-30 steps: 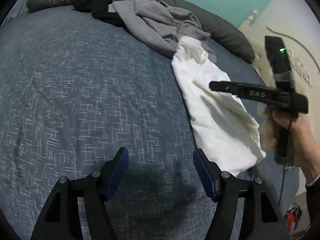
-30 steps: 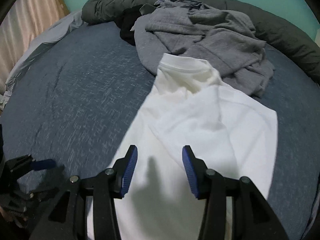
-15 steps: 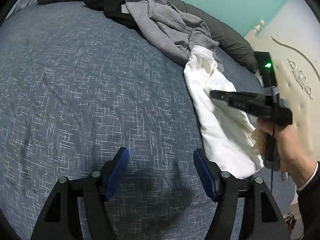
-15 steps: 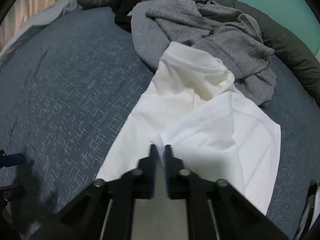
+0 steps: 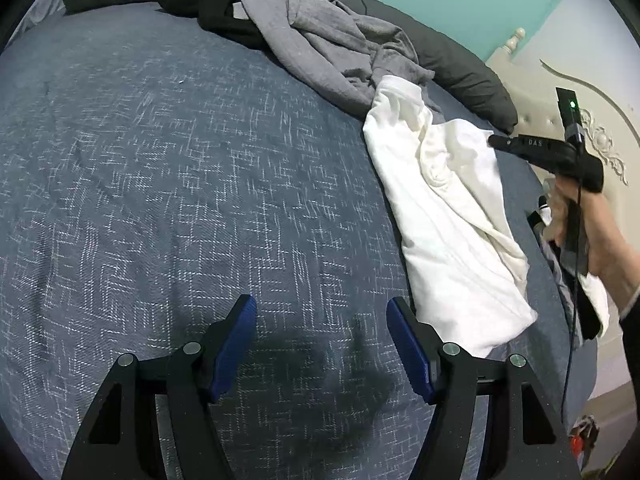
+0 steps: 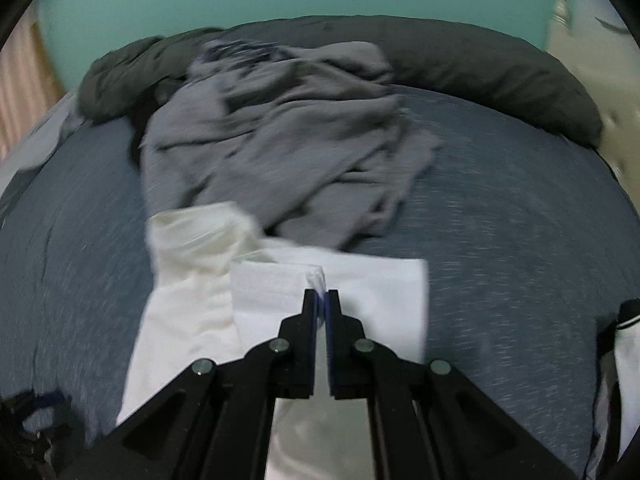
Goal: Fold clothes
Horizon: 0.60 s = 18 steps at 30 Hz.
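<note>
A white T-shirt lies crumpled along the right side of a blue patterned bed. My right gripper is shut on a fold of the white T-shirt and lifts that edge off the bedcover. In the left wrist view the right gripper reaches in from the right, held by a hand, its tip at the shirt's upper right part. My left gripper hovers open over bare bedcover, just left of the shirt's near corner, with nothing between its fingers.
A pile of grey clothes with a black garment lies at the far end of the bed, against a long dark grey pillow. A cream headboard stands to the right. More cloth hangs off the bed's right edge.
My right gripper closed on a fold of the white T-shirt, then pulled it up and to the right, bunching the shirt. The left gripper stayed open over the bedcover.
</note>
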Available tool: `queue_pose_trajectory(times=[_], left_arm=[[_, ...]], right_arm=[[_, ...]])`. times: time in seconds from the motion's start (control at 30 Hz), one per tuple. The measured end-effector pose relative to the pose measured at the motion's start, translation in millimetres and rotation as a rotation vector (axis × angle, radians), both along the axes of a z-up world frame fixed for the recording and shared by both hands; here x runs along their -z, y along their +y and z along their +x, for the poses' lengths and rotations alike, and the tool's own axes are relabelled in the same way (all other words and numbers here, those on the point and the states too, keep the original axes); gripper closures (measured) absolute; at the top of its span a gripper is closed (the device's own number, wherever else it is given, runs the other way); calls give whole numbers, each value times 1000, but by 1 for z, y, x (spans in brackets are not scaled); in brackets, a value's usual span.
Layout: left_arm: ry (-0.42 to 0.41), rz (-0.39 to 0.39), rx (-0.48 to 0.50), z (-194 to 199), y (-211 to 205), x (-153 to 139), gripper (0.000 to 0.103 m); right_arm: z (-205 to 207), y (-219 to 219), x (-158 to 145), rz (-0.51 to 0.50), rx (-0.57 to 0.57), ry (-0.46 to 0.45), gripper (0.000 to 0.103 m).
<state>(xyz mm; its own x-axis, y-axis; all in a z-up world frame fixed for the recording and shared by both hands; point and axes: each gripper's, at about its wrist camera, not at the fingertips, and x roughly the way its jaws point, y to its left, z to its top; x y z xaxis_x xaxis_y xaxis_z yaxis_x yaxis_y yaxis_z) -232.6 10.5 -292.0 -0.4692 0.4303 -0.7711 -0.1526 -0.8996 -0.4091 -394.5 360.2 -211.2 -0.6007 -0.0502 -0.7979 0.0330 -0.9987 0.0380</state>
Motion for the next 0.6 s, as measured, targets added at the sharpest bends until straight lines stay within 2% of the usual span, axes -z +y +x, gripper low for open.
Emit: queue_pose_trajectory(times=[0.13,0.3,0.4,0.47,0.6], left_arm=[[3,4,-3,0,-2,1,32],[-2,5,-8,-2,-4,4,32],[-15,7,-3,-3,-4,8,32],[-17,6,3,-3,-2,9,32],[-14,4,16,-1,3,9,32]], right_arm=[[-18,27,7,19,64,-21,100],[-35,48,21,111,103,-61,101],[-45,63,28,130,142,-92,101],[-38,68,20,33,131,-22,101],[-29,52,25,-37,27,-44,96]])
